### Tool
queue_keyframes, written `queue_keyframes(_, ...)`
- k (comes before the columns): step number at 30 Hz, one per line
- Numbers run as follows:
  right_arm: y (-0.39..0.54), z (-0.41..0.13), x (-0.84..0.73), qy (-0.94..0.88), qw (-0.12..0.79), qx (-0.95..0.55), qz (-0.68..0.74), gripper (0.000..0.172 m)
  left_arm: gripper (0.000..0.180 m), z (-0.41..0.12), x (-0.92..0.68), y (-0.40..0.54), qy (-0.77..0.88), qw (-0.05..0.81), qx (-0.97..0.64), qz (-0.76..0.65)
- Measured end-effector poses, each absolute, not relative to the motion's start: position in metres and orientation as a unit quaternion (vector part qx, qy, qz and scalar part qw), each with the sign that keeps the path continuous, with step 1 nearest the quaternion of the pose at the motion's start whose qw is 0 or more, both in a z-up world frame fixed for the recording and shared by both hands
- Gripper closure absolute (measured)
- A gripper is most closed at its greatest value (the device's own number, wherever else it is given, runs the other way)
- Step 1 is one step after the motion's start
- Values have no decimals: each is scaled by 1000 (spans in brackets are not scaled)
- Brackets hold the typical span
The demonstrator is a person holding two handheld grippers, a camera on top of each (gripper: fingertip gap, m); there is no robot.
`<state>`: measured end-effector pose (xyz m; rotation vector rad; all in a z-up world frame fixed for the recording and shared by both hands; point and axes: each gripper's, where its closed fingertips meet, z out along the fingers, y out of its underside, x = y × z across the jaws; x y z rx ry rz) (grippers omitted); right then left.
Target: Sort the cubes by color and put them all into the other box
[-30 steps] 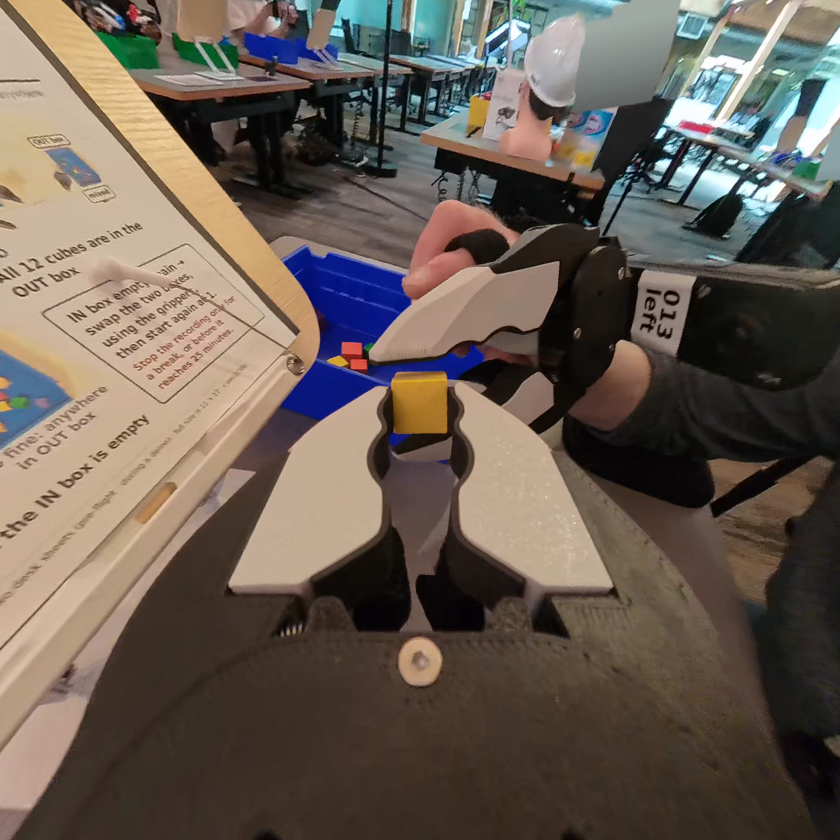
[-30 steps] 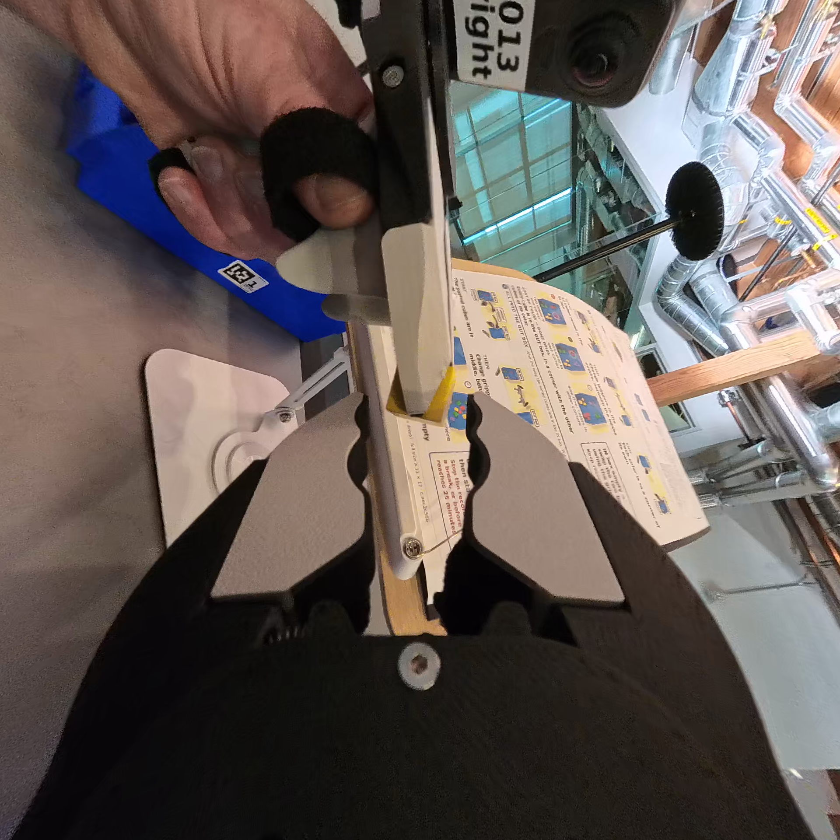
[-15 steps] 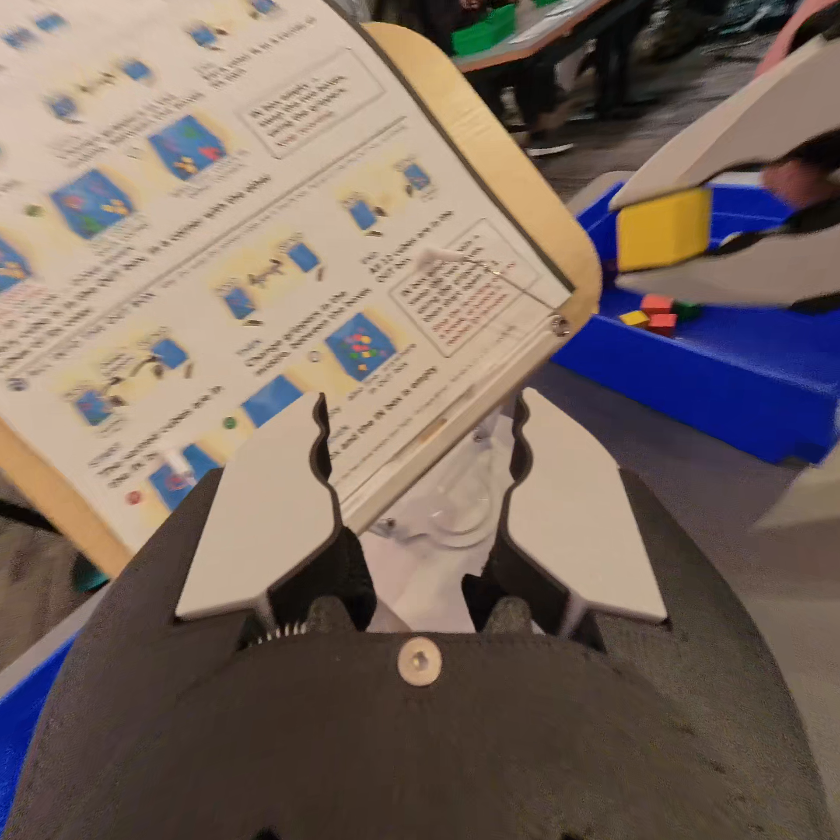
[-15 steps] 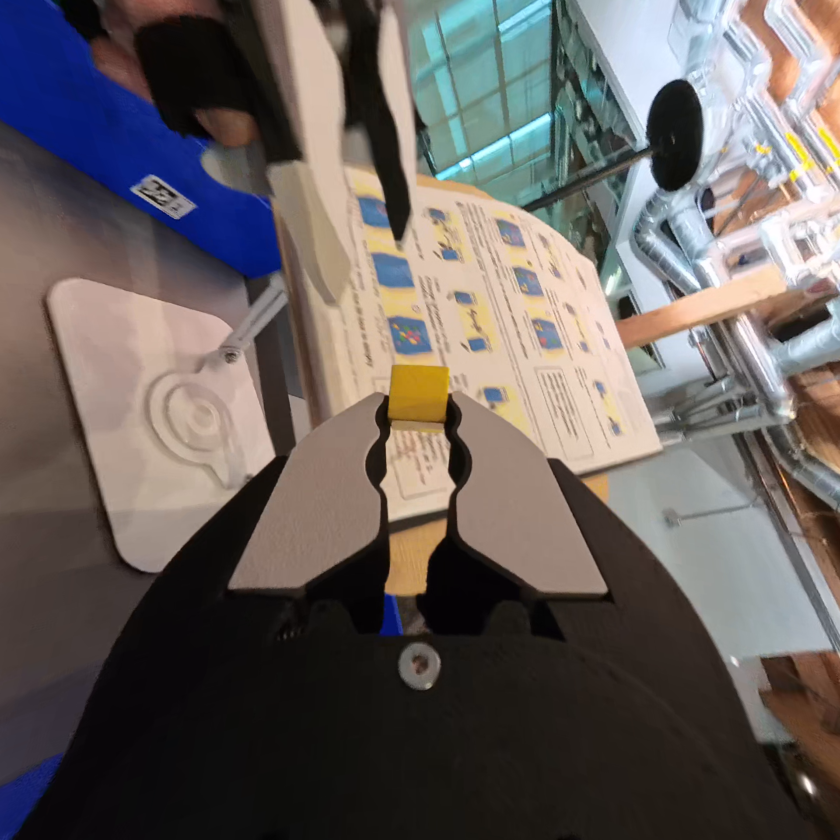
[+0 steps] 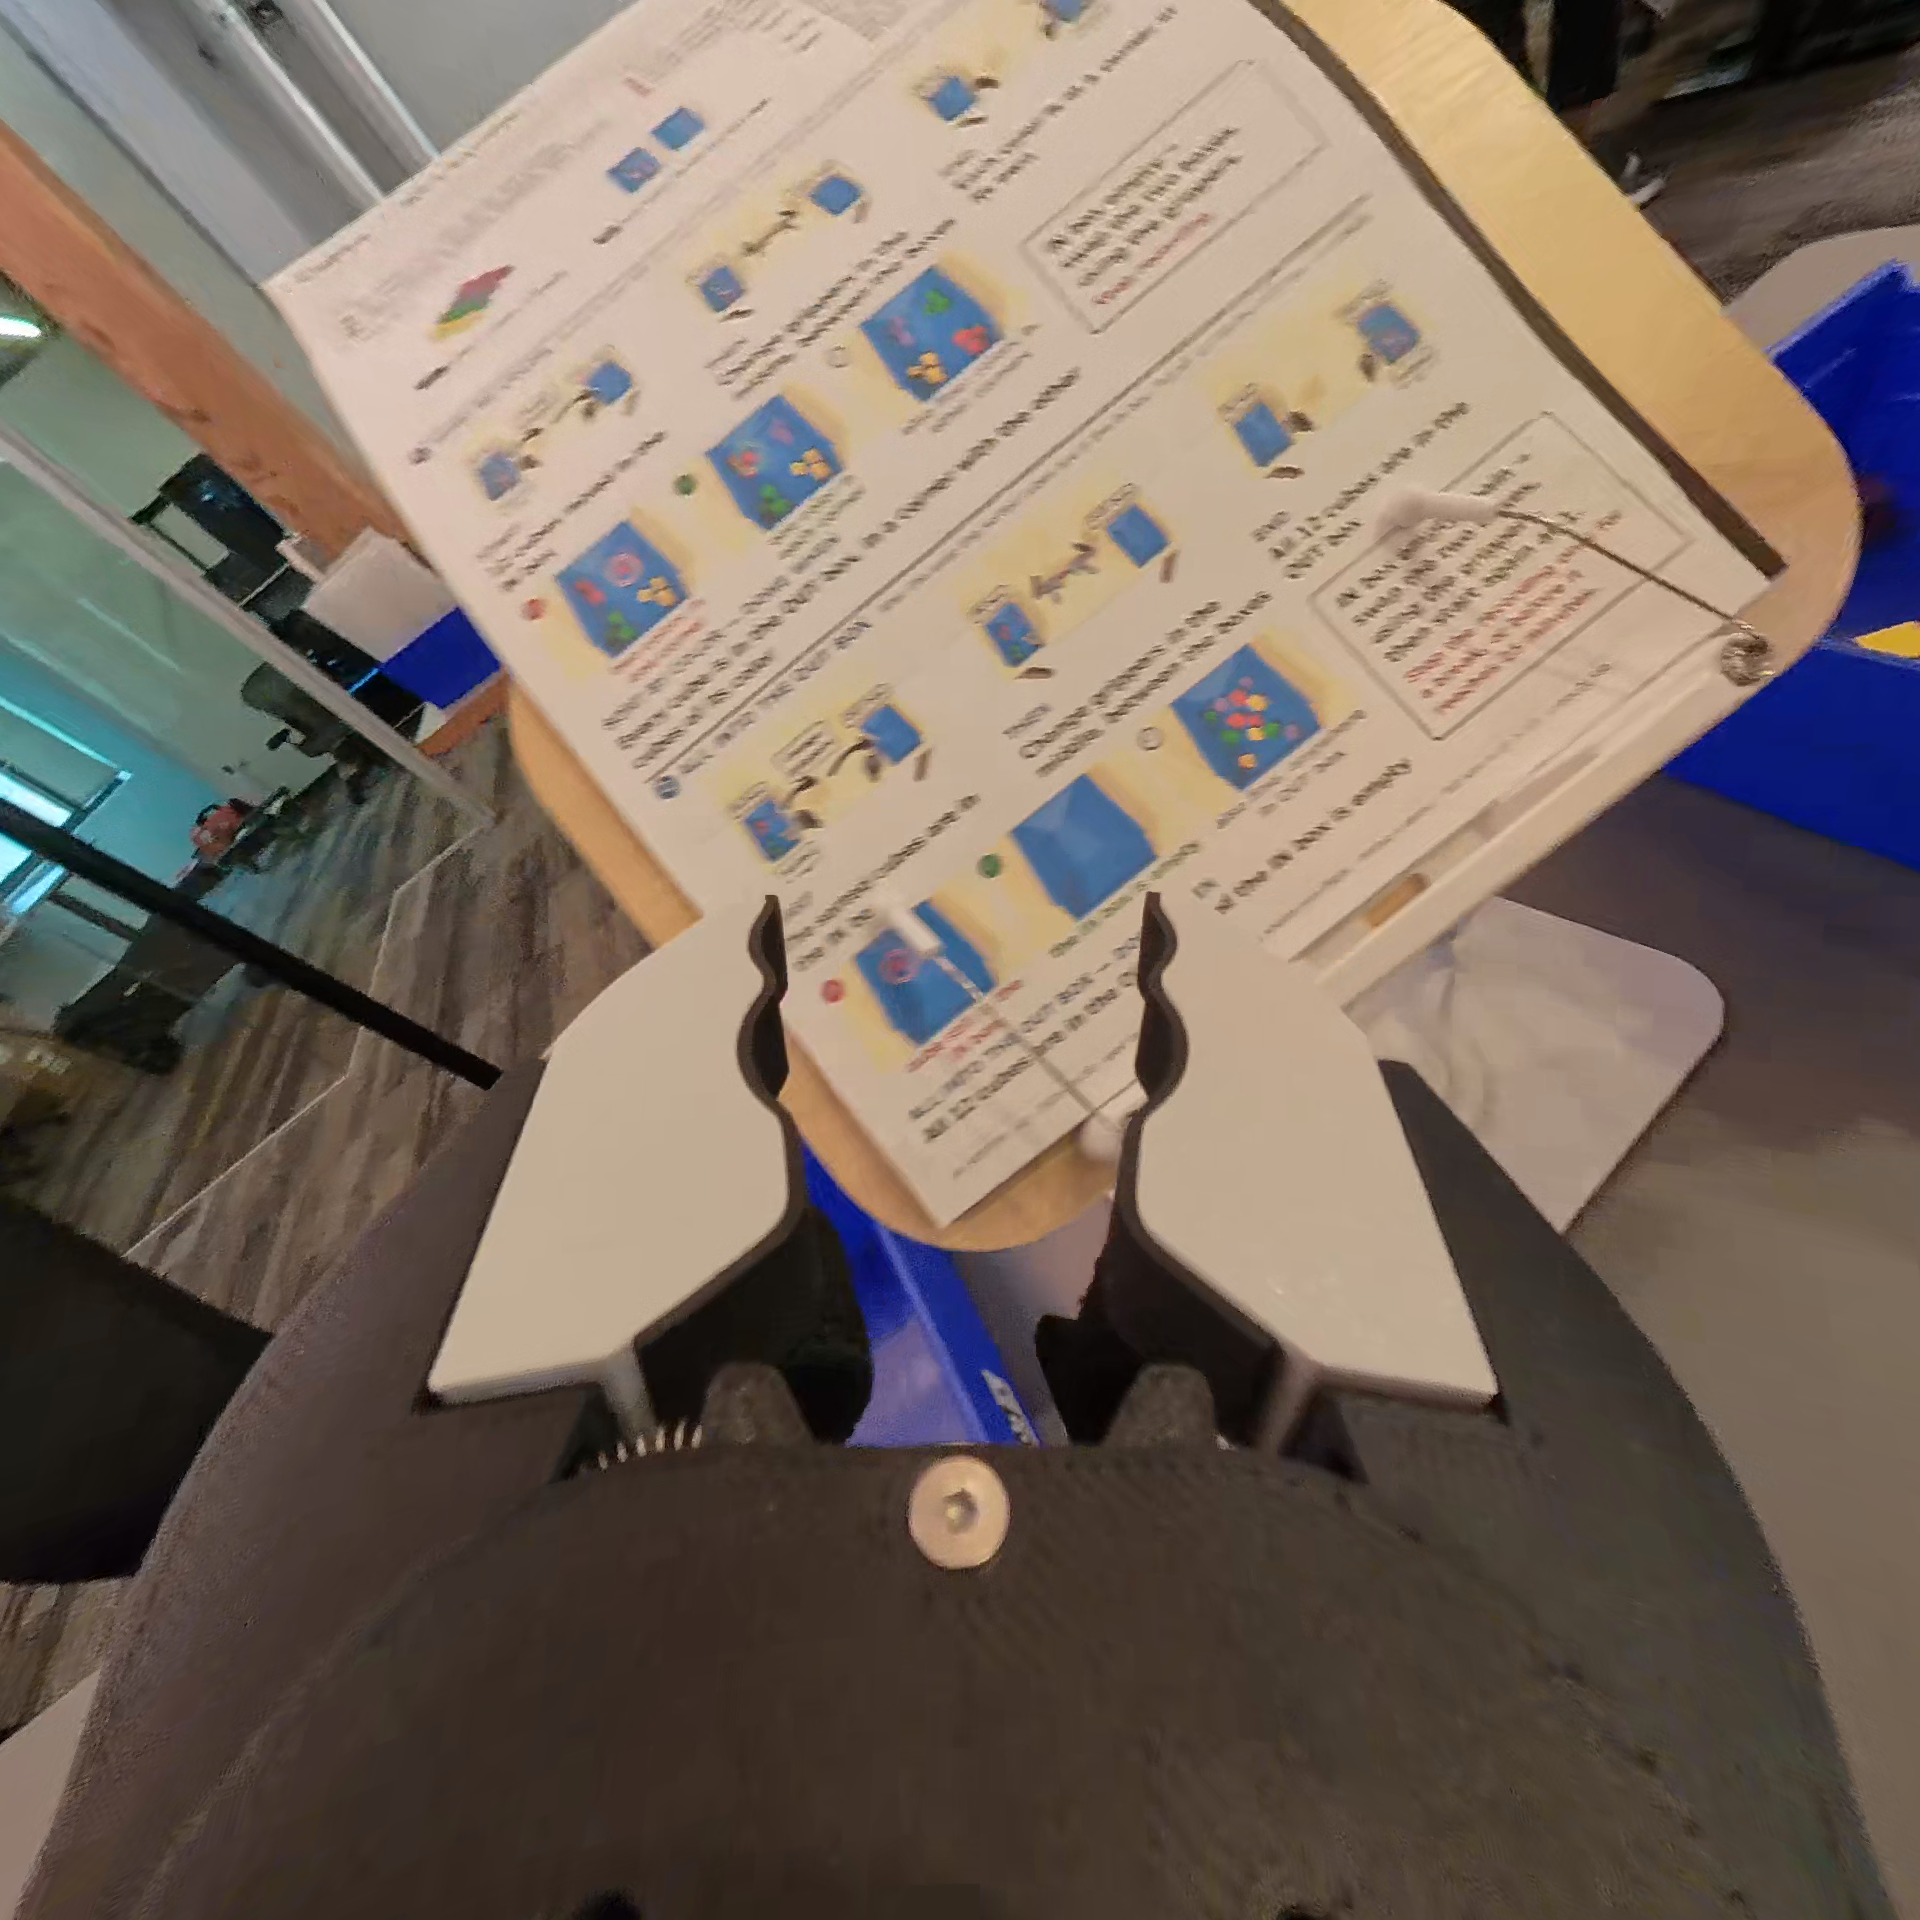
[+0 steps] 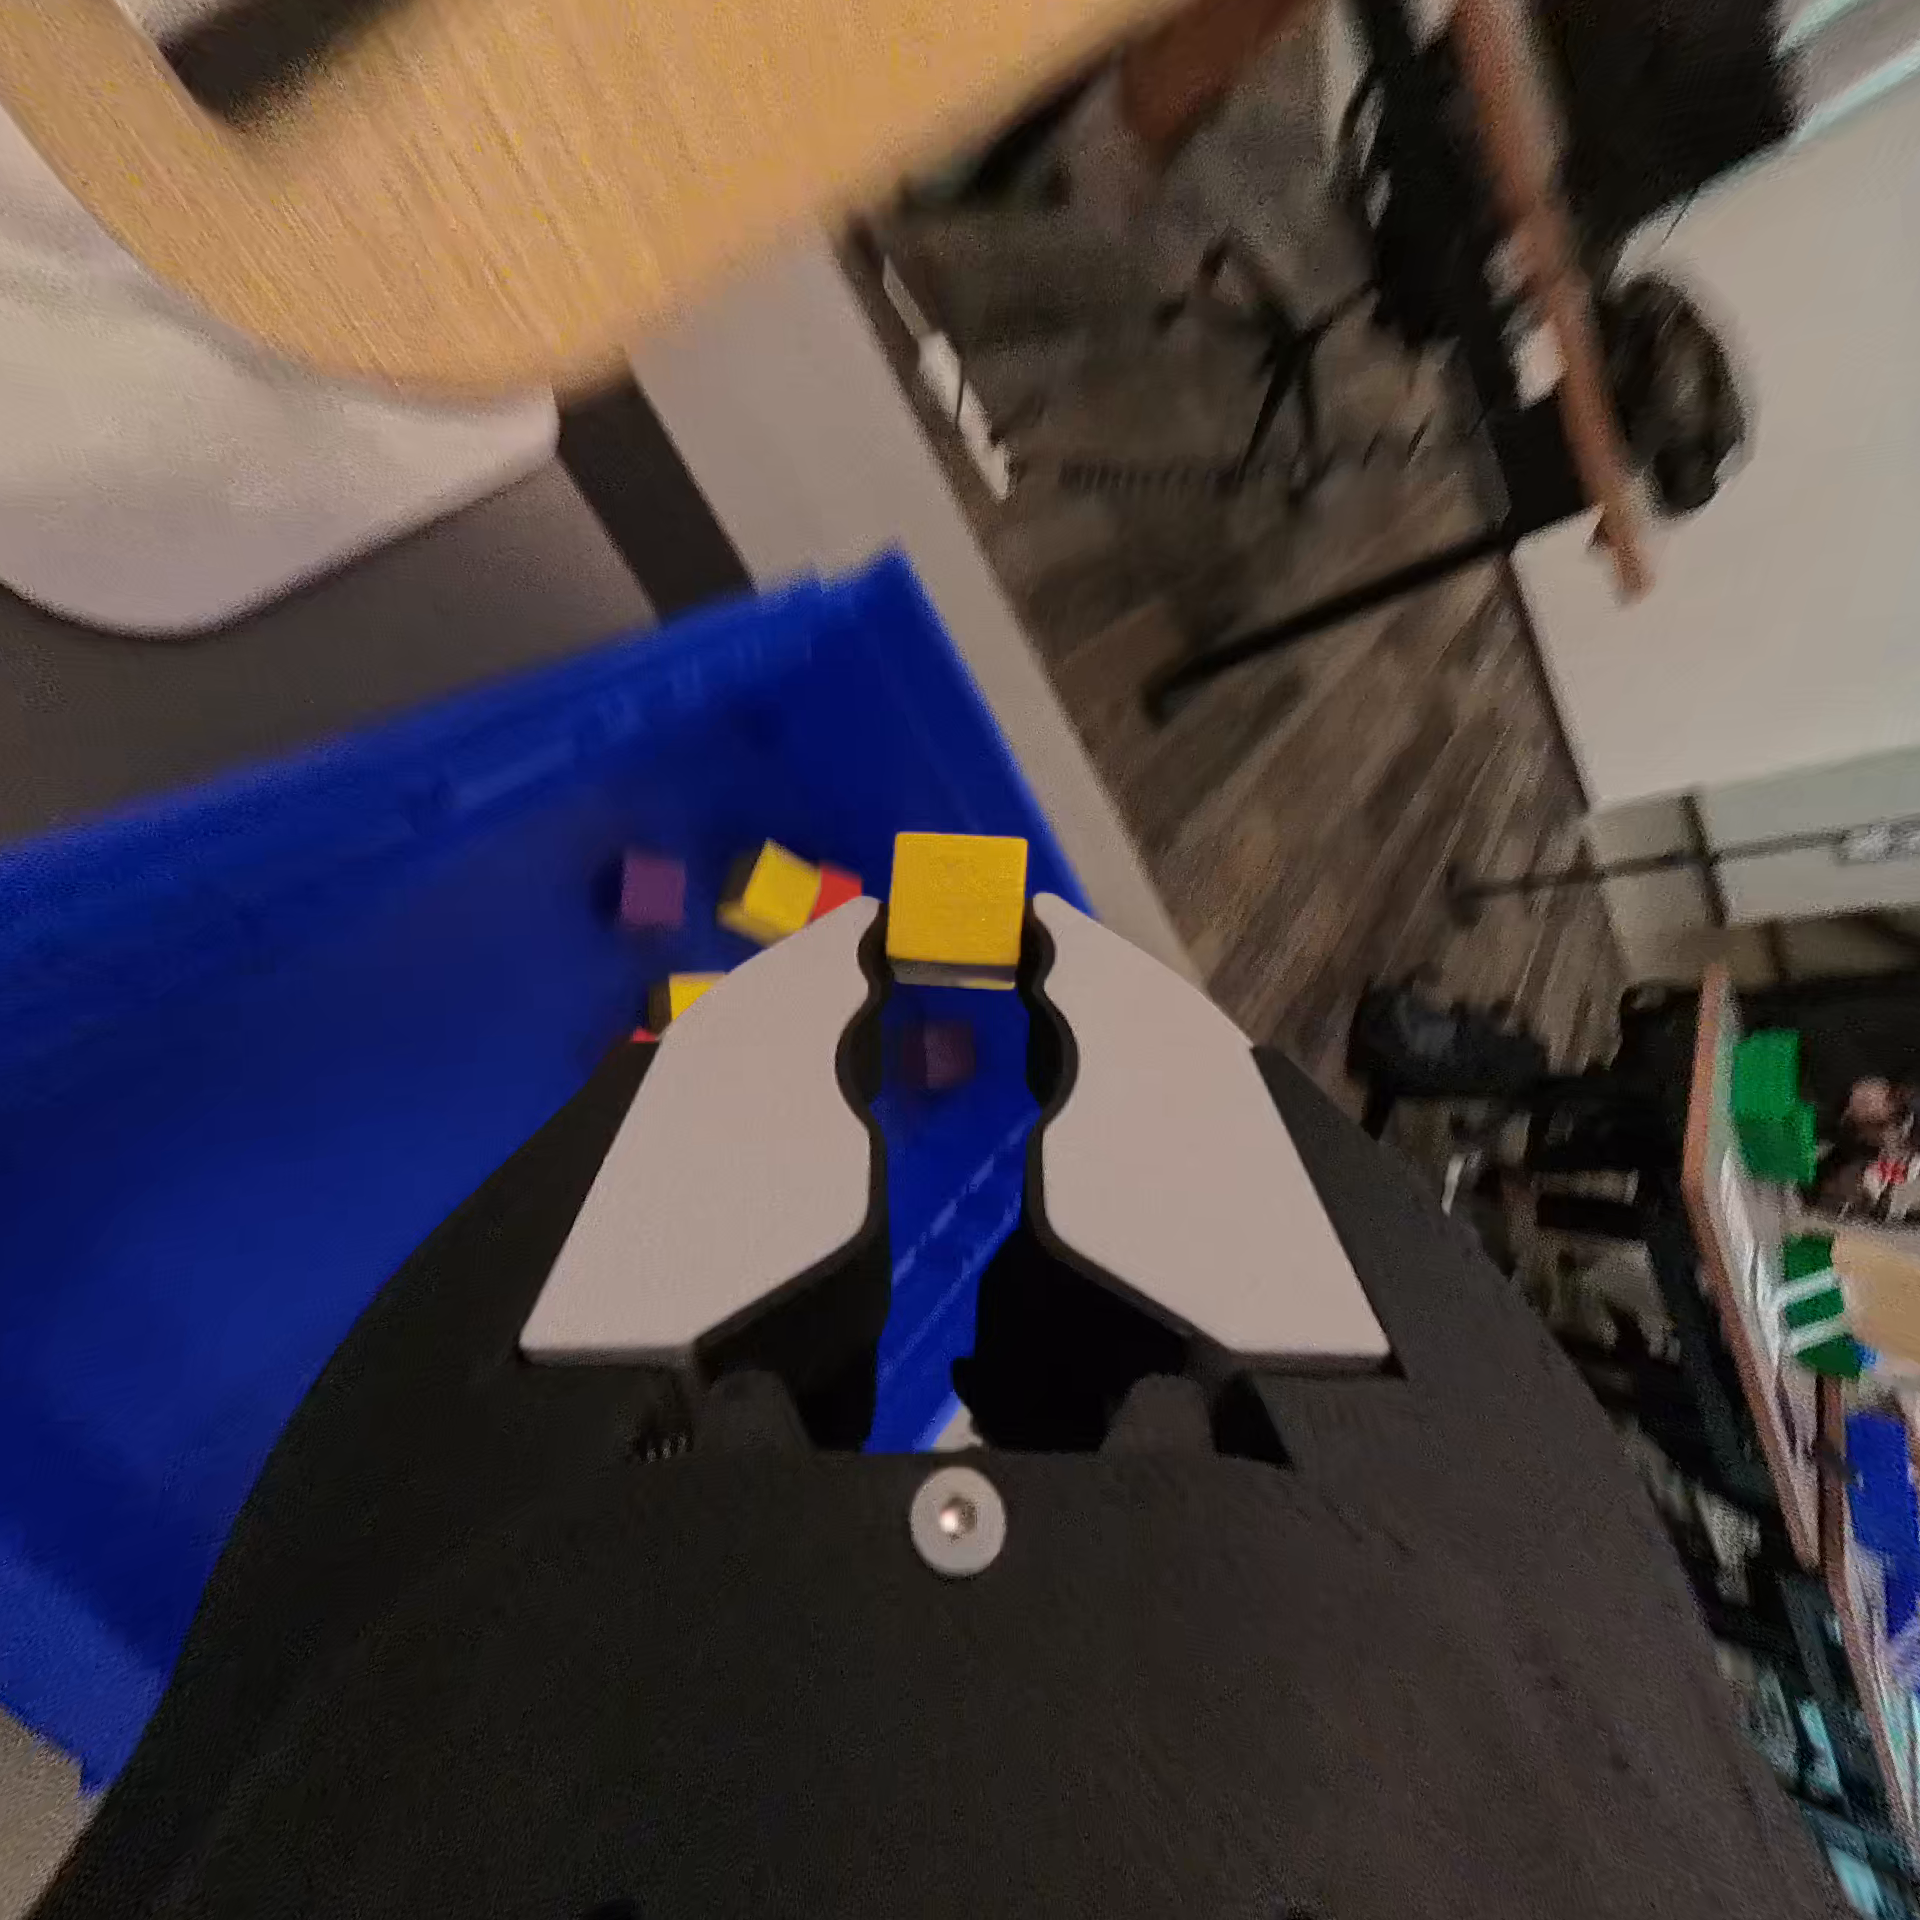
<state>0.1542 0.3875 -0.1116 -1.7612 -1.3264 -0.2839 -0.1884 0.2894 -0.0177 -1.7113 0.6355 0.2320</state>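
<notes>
We pinch the yellow cube (image 6: 956,899) between the right gripper (image 6: 956,914) tips on opposite flat faces (light, rigid, probably slick); left gripper (image 5: 956,925) gapes empty.

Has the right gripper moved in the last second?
Yes. The right gripper, clamping the yellow wooden cube, swung from facing the instruction board to above the blue plastic box.

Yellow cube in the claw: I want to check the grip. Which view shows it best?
The right wrist view: the yellow cube sits between the right claw tips, pads pressing its sides. The left wrist view doesn't show it.
</notes>
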Motion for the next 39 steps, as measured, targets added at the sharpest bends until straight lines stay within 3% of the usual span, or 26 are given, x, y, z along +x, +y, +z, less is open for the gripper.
queue_keyframes(5, 384, -176, 189, -534, 292, -789, -87, 147, 119, 3, -230, 283, 247, 612, -744, 105)
queue_keyframes(7, 388, -187, 197, -523, 267, -803, -102, 123, 119, 5, -244, 280, 248, 602, -751, 111)
queue_keyframes(8, 388, -190, 198, -518, 263, -808, -97, 121, 117, 2, -252, 280, 247, 589, -760, 118)
queue_keyframes(18, 386, -168, 176, -533, 314, -781, -87, 128, 115, -75, -353, 265, 228, 395, -885, 95)
queue_keyframes(21, 386, -166, 171, -535, 320, -777, -86, 128, 100, -127, -385, 252, 219, 281, -931, 77)
queue_keyframes(28, 381, -170, 157, -551, 317, -768, -77, 129, 110, -216, -440, 224, 241, 79, -962, 102)
queue_keyframes(32, 380, -173, 151, -557, 316, -764, -72, 129, 125, -237, -455, 218, 255, 33, -959, 121)
queue_keyframes(39, 376, -174, 141, -569, 316, -757, -64, 130, 132, -253, -455, 222, 302, -9, -940, 161)
